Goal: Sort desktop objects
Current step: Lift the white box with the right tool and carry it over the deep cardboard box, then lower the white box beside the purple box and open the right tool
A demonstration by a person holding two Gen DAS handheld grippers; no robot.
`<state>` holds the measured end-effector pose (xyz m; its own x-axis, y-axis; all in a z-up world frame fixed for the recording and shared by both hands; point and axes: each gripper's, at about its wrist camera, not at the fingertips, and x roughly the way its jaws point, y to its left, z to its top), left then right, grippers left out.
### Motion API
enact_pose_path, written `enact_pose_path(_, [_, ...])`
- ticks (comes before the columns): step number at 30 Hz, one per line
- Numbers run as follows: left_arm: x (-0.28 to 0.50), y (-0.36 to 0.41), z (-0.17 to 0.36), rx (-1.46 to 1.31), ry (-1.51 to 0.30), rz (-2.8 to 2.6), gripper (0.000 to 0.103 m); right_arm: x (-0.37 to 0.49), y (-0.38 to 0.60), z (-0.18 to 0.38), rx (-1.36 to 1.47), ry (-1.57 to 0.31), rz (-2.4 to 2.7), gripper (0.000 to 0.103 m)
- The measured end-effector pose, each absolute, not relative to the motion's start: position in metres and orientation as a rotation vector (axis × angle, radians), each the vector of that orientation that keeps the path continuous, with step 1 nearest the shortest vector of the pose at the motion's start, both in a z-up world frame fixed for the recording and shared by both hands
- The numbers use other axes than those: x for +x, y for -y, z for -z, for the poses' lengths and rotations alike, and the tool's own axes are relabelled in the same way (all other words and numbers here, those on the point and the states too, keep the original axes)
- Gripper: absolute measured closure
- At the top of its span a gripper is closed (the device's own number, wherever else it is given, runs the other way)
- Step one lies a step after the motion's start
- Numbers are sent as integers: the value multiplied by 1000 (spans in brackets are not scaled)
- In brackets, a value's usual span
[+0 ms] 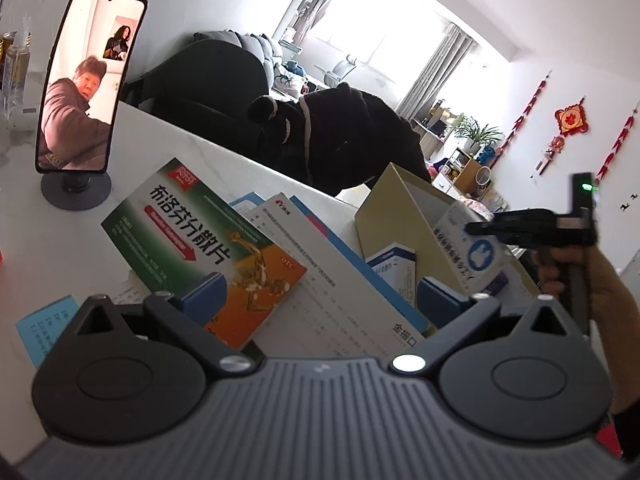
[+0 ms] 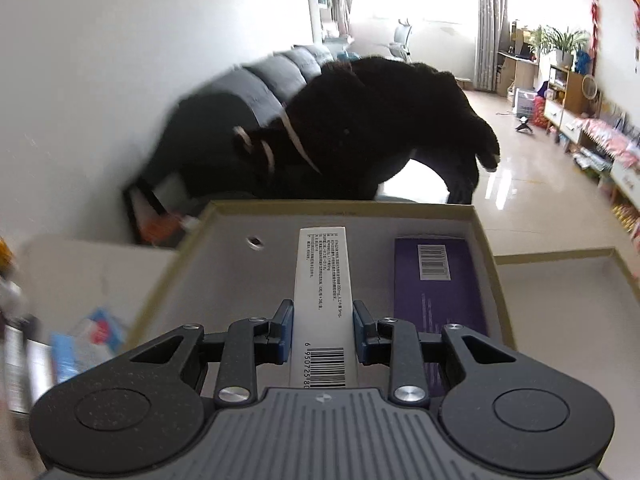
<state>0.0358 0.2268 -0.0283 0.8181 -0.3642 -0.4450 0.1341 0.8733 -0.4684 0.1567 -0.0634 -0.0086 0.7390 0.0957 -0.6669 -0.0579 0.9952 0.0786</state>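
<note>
A bright living room lies beyond the work area: a dark sofa (image 2: 256,92) against the white wall, a black fluffy garment (image 2: 380,120) draped at the far edge of the surface, glossy pale floor tiles and a sunlit window with grey curtains. The white, smooth surface (image 1: 168,140) carries a phone on a round stand (image 1: 90,80) at far left, its screen lit and upright. Nearer lies a loose heap of flat cardboard packs and papers: a green and orange medicine box (image 1: 200,248) on top at the left, a long white printed leaflet (image 1: 340,280) beside it, a blue paper slip (image 1: 44,328) at near left. To the right stands an open tan cardboard tray (image 2: 344,210) with a grey lining; in the left wrist view its wall is tilted up and small white and blue boxes (image 1: 394,264) rest inside. A purple box (image 2: 436,280) with a barcode lies flat in the tray's right side. The left claw (image 1: 320,296) is spread wide over the heap, gripping nothing, its blue pads (image 1: 208,296) over the green box. The right claw (image 2: 322,332) is narrowed onto a long white box (image 2: 322,280) with a barcode, held over the tray just left of the purple box.
</note>
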Motion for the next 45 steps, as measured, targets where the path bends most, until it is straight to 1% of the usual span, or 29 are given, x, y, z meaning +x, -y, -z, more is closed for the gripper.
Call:
enact_pose_path(8, [36,-230,31,-428,-572,258,0,200,35,38,-120,-795,-24,71])
enact_pose_path(14, [34,-230,34,-428,-580,256,0,212,39,56,-152,-802,23,71])
enact_pose_path(20, [36,-228,36,-427,-588,261,0,214,44,62,-154,-807,57,71])
enact_pose_path(27, [35,-227,36,-420,-587,261,0,216,49,61,-169,-800,72,70])
enact_pose_path(42, [33,-220,31,-391,-588,278,0,205,47,43,-304,-729,18,69])
enact_pose_path(45, [32,-218,31,-389,-591,277,0,209,42,44,-332,-743,-1,69])
